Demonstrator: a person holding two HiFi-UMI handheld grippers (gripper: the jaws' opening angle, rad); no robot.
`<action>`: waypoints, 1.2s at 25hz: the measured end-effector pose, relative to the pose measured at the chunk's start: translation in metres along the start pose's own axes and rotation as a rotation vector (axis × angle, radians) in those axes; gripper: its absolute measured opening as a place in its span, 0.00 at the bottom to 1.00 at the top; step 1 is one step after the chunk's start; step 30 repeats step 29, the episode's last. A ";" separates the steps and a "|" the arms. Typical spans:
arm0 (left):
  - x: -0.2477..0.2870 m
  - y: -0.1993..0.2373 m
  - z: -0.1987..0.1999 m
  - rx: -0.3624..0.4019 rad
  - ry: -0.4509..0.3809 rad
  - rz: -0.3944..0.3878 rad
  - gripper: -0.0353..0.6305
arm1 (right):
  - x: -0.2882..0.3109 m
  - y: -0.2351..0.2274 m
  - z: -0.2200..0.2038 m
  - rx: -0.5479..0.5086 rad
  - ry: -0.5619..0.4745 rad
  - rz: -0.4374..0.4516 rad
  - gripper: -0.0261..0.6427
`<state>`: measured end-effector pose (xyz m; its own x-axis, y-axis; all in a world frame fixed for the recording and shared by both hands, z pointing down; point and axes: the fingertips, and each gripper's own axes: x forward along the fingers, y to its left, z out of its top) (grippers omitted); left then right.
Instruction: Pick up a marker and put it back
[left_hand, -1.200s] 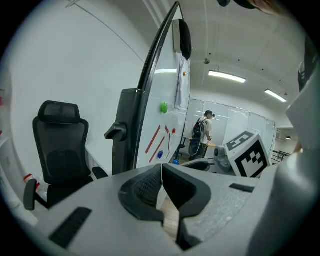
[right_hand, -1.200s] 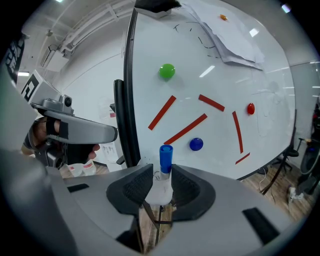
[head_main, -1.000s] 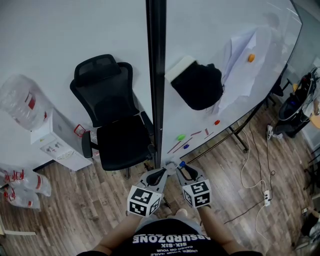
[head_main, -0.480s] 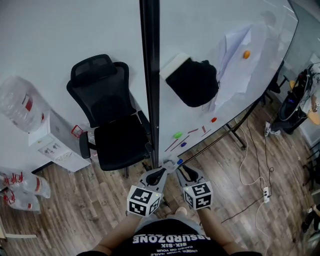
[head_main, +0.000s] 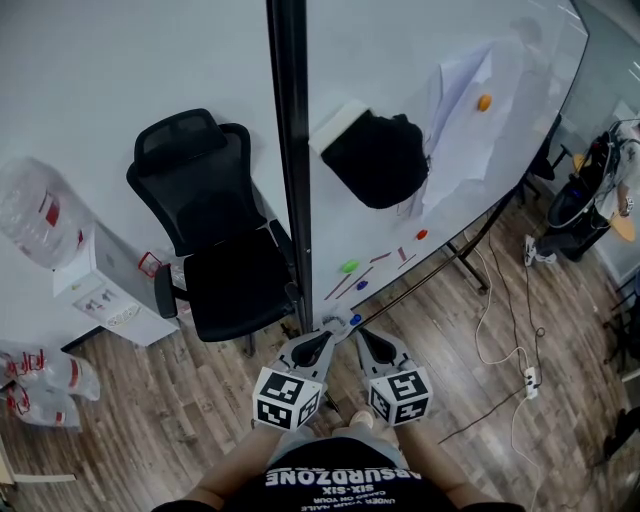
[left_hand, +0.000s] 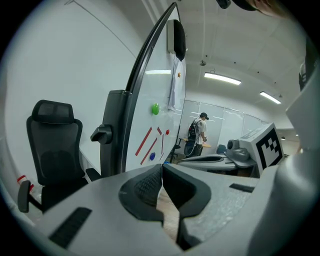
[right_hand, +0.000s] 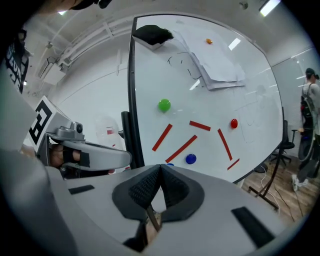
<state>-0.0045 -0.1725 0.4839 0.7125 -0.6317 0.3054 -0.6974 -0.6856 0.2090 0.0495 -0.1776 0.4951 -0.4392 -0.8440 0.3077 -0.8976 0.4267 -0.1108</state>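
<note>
In the head view, a large white whiteboard (head_main: 400, 80) on a black frame was recorded, with a black mesh-backed office chair (head_main: 220, 250) at its left. The left gripper (head_main: 334, 324) and the right gripper (head_main: 360, 333) were held side by side just below the whiteboard's lower edge, with their tips near each other. A small blue object (head_main: 355, 320) was noted just beyond those tips. Whether it was the marker could not be determined.

In the left gripper view, the jaws were found pressed together with nothing between them. The whiteboard stood ahead.

In the right gripper view, the jaws had just been closing and were found pressed together, empty. The small blue object showed as a sliver just above their tips, below a round blue magnet (right_hand: 190, 159) on the whiteboard.
</note>
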 end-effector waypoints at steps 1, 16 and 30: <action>0.000 -0.001 0.000 0.001 0.000 -0.001 0.06 | -0.001 0.001 0.001 0.004 -0.003 0.002 0.04; -0.003 -0.010 0.002 0.011 -0.013 -0.019 0.06 | -0.013 0.011 0.004 0.014 -0.004 0.022 0.03; -0.010 -0.015 -0.001 0.011 -0.017 -0.021 0.06 | -0.021 0.017 0.002 0.017 -0.012 0.025 0.03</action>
